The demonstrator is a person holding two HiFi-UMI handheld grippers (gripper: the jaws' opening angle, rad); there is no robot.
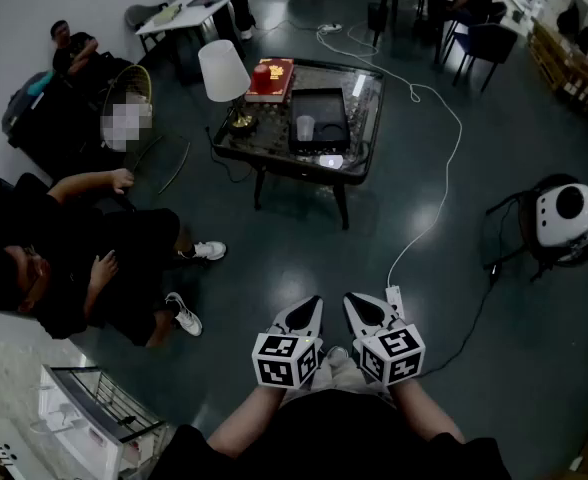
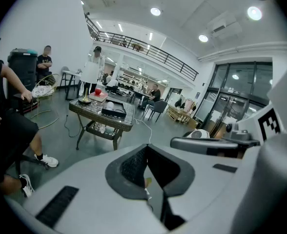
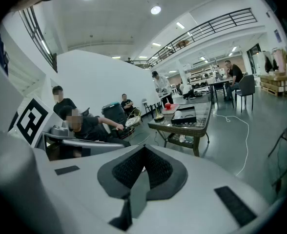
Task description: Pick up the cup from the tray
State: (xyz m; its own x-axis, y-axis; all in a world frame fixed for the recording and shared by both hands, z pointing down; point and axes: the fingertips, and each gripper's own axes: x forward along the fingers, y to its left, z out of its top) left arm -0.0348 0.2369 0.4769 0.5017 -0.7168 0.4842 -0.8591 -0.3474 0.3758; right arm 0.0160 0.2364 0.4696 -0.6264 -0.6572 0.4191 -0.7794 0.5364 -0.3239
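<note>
A pale cup (image 1: 305,126) stands at the left end of a black tray (image 1: 321,118) on a low glass-topped table (image 1: 364,108), far ahead of me. Both grippers hang close together near my body, well short of the table. In the head view my left gripper (image 1: 308,308) and right gripper (image 1: 358,304) are shut with nothing between the jaws. The left gripper view shows its gripper (image 2: 147,146) shut, with the cup (image 2: 110,105) and tray (image 2: 115,112) small in the distance. The right gripper (image 3: 143,148) is likewise shut, cup (image 3: 178,113) and tray (image 3: 184,118) far off.
A white lamp (image 1: 223,71) and a red object on a book (image 1: 265,77) share the table. People sit at the left (image 1: 94,258). A white cable (image 1: 436,183) runs over the floor, and a white helmet-like device (image 1: 567,217) lies at the right. A wire rack (image 1: 94,403) stands at bottom left.
</note>
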